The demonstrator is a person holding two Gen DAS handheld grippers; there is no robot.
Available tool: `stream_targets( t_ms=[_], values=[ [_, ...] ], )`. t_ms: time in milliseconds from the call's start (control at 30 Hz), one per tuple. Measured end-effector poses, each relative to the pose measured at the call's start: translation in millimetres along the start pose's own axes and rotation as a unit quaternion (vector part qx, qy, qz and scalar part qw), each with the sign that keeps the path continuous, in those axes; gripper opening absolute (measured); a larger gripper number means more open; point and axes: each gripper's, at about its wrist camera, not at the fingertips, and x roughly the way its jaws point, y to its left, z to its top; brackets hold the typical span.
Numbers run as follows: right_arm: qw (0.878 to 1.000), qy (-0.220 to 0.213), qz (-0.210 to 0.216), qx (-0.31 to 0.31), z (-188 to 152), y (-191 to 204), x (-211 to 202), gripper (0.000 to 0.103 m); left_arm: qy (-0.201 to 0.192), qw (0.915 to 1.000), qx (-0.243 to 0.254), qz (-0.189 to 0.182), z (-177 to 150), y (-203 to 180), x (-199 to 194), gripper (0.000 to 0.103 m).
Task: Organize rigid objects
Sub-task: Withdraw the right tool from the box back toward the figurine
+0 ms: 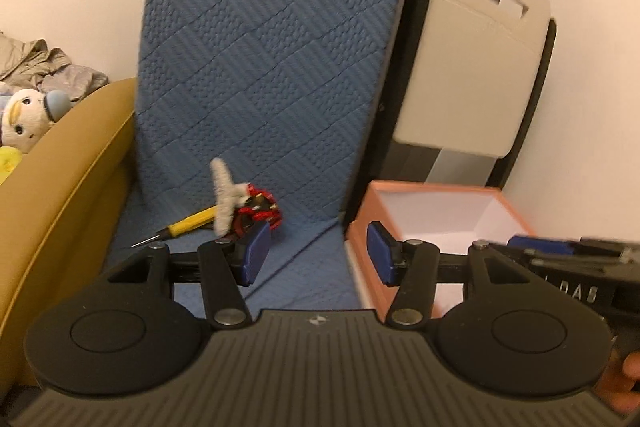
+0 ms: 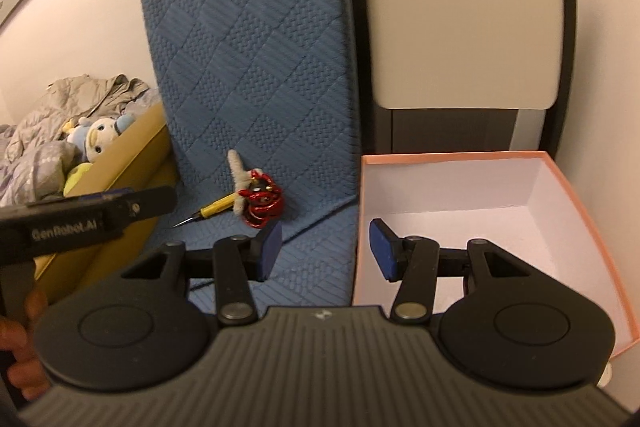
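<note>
Blue quilted mat [image 1: 260, 67]: lower part lying flat as the working surface, upper part standing up against the wall behind. On the flat part, near the fold at the back: yellow screwdriver [image 1: 188, 223], lying with its metal tip toward the left edge of the mat; just right of it and touching its handle end, a red ornament [image 1: 260, 211] of shiny loops with a grey fuzzy cross [image 1: 226, 199] standing up from it. Pink box [image 2: 460, 211]: open, white inside, nothing in it, set against the right edge of the mat with its far wall near a beige and black folded chair [image 2: 460, 19]. Yellow-brown panel [image 1: 60, 167]: runs along the left edge of the mat; behind it a plush toy [image 1: 24, 119] and crumpled grey cloth [image 1: 48, 63]. Left gripper [image 1: 320, 251]: blue pads about half apart, nothing between them, held above the near part of the mat at its right edge, with the right pad over the box's near left corner. Right gripper [image 2: 326, 251]: pads about half apart, nothing held, straddling the border between mat and box, right pad over the box interior. Each gripper shows at the edge of the other's view, with part of a hand on its grip.
</note>
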Motion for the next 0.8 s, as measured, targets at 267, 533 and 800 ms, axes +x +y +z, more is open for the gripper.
stream_targets(
  t_ms=[267,533,800],
  values=[
    [1.0,0.02,0.018,-0.004,-31.4,26.7,31.4,0.052,0.013,0.9994,-0.026,0.02,-28.2,41.6,14.7,0.06],
    [0.999,0.038,0.022,-0.017,-60.4,42.3,51.4,0.052,0.039,0.9982,-0.037,0.029,-53.2,59.0,30.7,0.06],
    [0.998,0.051,0.026,-0.011,-82.3,48.9,63.3,0.052,0.063,0.9967,-0.038,0.033,-69.0,64.9,54.1,0.06]
  ],
)
